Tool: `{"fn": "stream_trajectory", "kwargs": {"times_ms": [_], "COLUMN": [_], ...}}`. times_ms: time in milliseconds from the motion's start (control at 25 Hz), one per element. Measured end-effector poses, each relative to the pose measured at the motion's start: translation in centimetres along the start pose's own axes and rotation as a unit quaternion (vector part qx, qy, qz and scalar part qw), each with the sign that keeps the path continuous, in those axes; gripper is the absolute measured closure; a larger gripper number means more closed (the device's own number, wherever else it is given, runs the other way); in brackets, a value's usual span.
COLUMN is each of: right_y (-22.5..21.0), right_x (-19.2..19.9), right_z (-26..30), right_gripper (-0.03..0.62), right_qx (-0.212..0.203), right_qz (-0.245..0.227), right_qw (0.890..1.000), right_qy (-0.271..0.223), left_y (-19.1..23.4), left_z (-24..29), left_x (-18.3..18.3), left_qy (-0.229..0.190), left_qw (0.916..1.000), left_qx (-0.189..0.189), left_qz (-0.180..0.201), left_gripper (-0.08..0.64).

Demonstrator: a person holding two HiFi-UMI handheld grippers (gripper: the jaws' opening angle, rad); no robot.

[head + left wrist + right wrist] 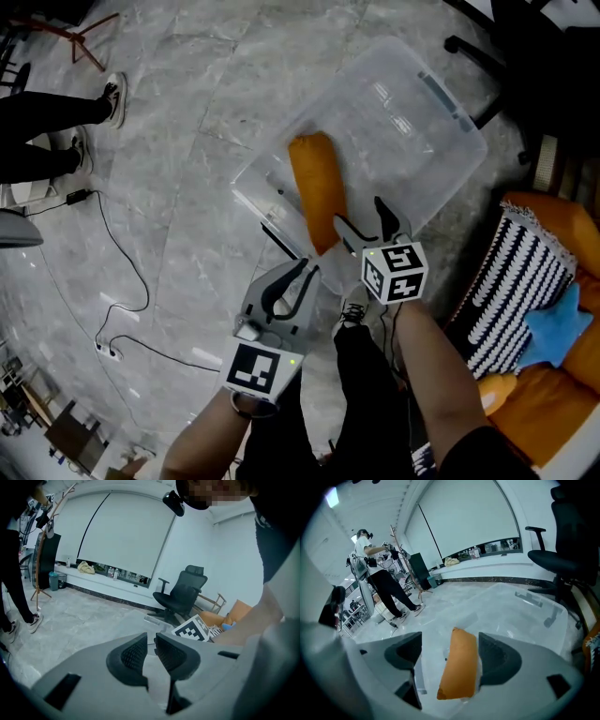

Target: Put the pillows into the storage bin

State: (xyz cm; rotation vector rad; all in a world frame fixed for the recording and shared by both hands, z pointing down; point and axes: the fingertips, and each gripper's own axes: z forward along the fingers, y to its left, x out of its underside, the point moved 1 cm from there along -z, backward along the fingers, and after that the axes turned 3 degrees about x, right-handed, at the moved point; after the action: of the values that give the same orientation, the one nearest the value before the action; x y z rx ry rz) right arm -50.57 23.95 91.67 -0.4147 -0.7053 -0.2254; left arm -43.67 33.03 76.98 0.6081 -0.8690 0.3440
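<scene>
Marble floor point(187, 141), chair point(185, 592); pillow point(317, 187) in bin point(450, 103); left hand-held gripper point(151, 641), right hand-held gripper point(449, 656) open.

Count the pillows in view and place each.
2: orange pillow in the clear storage bin; striped pillow on the orange seat. The blue item beside it may be another.

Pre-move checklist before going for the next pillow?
1. The orange pillow lies in the storage bin: ok.
2. The right gripper has its jaws apart, not pressing it: ok.
3. The left gripper is empty, jaws narrowly apart: ok.
4. The striped pillow is binned: not ok, it sits on the orange seat.
5. Free room in the bin: ok.
</scene>
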Motion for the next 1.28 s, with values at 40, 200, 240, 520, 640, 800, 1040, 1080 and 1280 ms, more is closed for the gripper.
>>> {"fn": "stream_trajectory", "kwargs": {"times_ms": [40,200,240,520,640,800,1040,1080,1280], "right_y": [0.2,1.5,2.0,4.5,5.6,7.8,11.4,12.1,15.9], "right_x": [-0.3,-2.6,-3.3,-9.9,-13.1,-17.3,-22.5,-23.3,-27.3], "right_z": [-0.5,-2.8,-3.6,-10.3,-14.2,-19.8,-28.4,-29.8,-35.9], "right_gripper": [0.207,0.204,0.204,0.206,0.206,0.207,0.207,0.209,0.208], "right_qx": [-0.001,-0.005,-0.006,-0.012,-0.013,-0.008,-0.001,0.001,0.011], "right_qz": [0.000,-0.005,-0.006,-0.018,-0.025,-0.036,-0.067,-0.070,-0.086], "right_qw": [1.000,1.000,1.000,0.996,0.993,0.988,0.979,0.977,0.965], "right_qy": [-0.004,-0.023,-0.028,-0.083,-0.112,-0.149,-0.194,-0.201,-0.246], "left_y": [-0.2,-0.9,-1.1,-3.8,-5.6,-7.7,-10.8,-11.2,-12.8], "left_z": [-0.1,-1.2,-1.6,-4.6,-6.3,-9.3,-14.1,-15.0,-19.5], "left_x": [-0.4,-2.4,-3.0,-7.8,-10.1,-13.5,-19.1,-20.2,-25.6], "left_qy": [-0.002,-0.012,-0.013,-0.035,-0.046,-0.065,-0.096,-0.103,-0.140], "left_qw": [1.0000,0.9998,0.9998,0.9985,0.9973,0.9955,0.9911,0.9900,0.9823], "left_qx": [0.001,0.005,0.006,0.016,0.024,0.036,0.052,0.054,0.065], "left_qz": [0.002,0.012,0.016,0.040,0.051,0.059,0.077,0.080,0.106], "left_gripper": [0.515,0.511,0.510,0.493,0.483,0.470,0.453,0.451,0.443]}}
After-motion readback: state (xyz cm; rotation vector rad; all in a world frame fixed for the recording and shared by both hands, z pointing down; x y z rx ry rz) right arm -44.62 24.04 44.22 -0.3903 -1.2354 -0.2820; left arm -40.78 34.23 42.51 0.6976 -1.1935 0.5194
